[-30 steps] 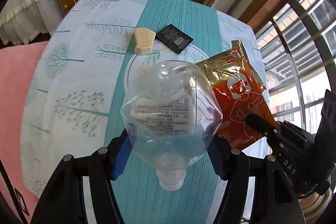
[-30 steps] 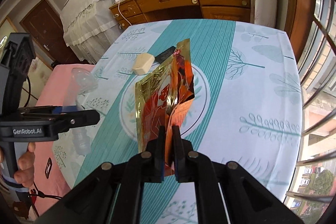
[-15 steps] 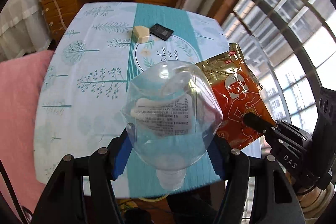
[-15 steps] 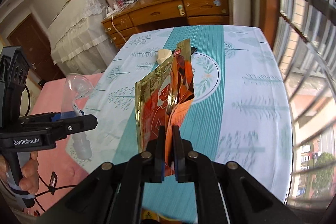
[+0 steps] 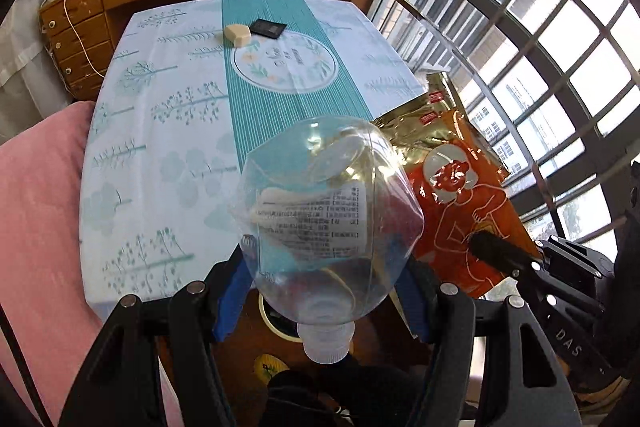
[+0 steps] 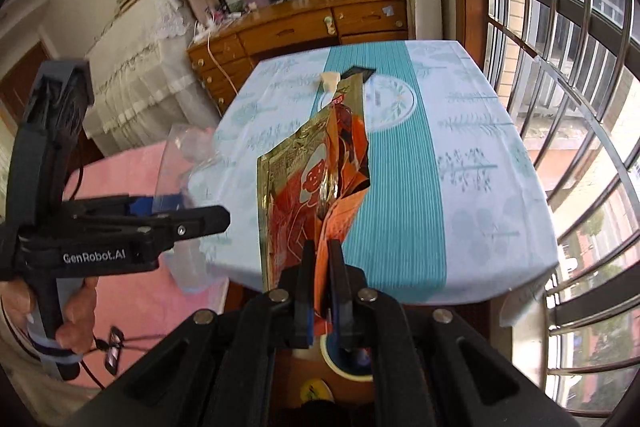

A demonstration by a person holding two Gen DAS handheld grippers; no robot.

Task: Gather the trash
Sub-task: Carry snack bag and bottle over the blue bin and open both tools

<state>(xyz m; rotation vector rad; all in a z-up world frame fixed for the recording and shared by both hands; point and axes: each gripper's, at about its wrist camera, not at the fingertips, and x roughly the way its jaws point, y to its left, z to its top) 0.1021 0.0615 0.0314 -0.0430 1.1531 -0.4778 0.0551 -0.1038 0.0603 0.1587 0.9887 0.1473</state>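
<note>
The left gripper (image 5: 324, 291) is clamping a crumpled clear bottle (image 5: 324, 211) between its blue pads, at frame centre. The right gripper (image 6: 318, 291) is pinching an orange-gold wrapper (image 6: 316, 183), rising above its closed fingers.

My right gripper (image 6: 318, 259) pinches the bottom edge of the orange-and-gold snack wrapper (image 6: 316, 187), which stands upright past the table's (image 6: 480, 195) near edge. Off to the left, my left gripper (image 6: 188, 215) clamps the clear plastic bottle (image 6: 180, 163) (blurred here) over the pink surface (image 6: 128, 179).
</note>
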